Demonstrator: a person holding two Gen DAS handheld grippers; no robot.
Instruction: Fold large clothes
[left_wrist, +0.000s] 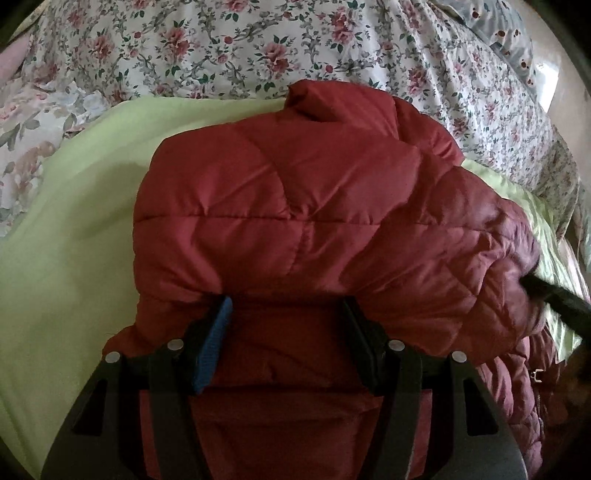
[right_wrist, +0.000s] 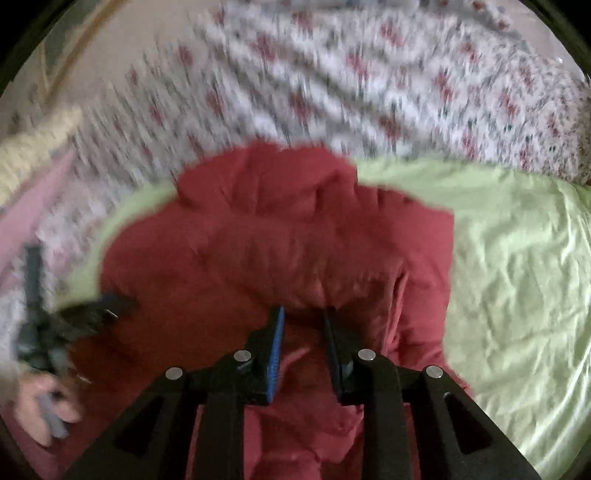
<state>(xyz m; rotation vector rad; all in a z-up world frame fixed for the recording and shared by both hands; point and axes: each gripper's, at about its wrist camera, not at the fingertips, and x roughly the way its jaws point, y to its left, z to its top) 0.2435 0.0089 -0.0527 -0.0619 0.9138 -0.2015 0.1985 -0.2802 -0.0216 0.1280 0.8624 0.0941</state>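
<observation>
Floral bedding (left_wrist: 229, 48) under green sheet (left_wrist: 74, 229). Red quilted jacket (left_wrist: 295, 206) bunched mid-sheet. Left gripper (left_wrist: 286, 306) clamped on thick jacket fold. Right gripper (right_wrist: 303, 317) narrowly parted over jacket; whether pinching it, cannot tell.

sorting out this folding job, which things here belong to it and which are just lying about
Part of the job:
red quilted jacket
left gripper, jaws around a fold of it
right gripper, jaws slightly apart over it
green sheet under it

Just lying about:
floral bedcover
patterned pillow
pink cloth
</observation>
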